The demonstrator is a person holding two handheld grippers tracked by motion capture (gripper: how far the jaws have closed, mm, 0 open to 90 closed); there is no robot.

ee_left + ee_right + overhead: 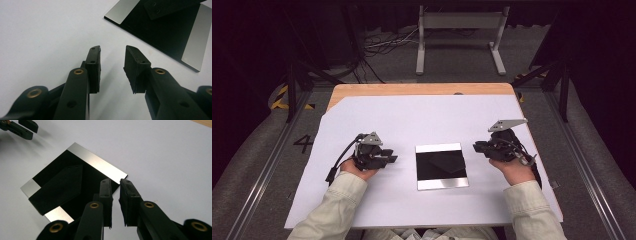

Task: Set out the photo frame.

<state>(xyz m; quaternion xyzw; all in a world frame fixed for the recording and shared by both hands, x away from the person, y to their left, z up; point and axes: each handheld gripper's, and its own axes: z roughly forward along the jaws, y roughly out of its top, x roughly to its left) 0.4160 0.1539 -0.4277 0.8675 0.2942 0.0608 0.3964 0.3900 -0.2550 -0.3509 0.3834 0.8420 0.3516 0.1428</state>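
A square plate (pixel 441 184), black in the middle with a silver strip along two opposite edges, lies flat at the centre of the white sheet. A flat black elongated piece (pixel 58 188) rests on its dark middle (pixel 170 7). My left gripper (pixel 392 159) sits just left of the plate, with its jaws open (pixel 112 51) over bare sheet and nothing between them. My right gripper (pixel 476 146) sits just right of the plate. Its jaws (pixel 115 181) stand only a narrow gap apart, holding nothing, with the tips near the plate's corner (pixel 97 162).
The white sheet (pixel 412 120) covers most of a wooden table (pixel 412 89). Behind the table stand a grey metal frame (pixel 460 35) and loose cables on the floor. The other gripper's jaws (pixel 25 127) show at the top left of the right gripper view.
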